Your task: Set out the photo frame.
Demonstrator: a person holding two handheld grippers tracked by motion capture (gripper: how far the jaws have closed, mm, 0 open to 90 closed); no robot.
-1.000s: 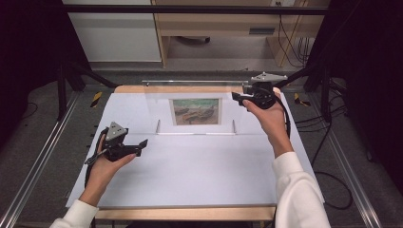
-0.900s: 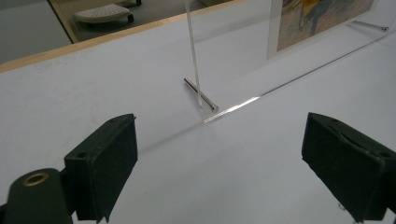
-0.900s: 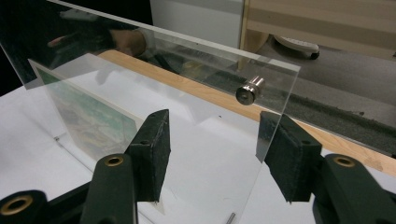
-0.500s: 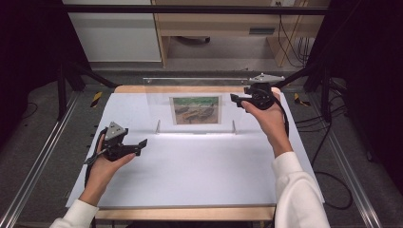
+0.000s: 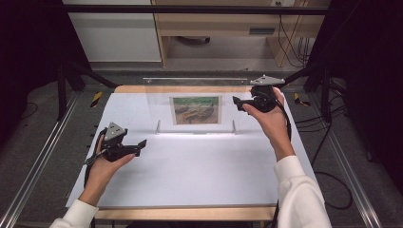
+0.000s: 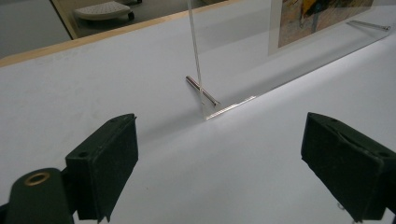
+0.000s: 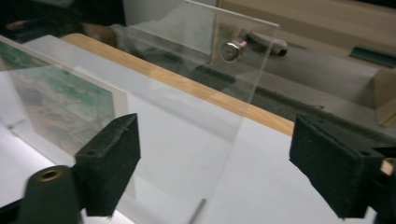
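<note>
Jaws of the right tool (image 5: 239,101) have just been opening and now stand wide at the right edge of the clear picture stand (image 5: 195,102), released upright mid-surface. Nearer the person, the left tool (image 5: 140,145) waits wide, empty.

A clear acrylic frame (image 5: 197,107) holds a green-and-brown painted picture (image 5: 196,110) on a white table sheet (image 5: 199,166) edged in pale wood, while both black grippers carry grey plates and the sleeves (image 5: 299,194) are white.
</note>
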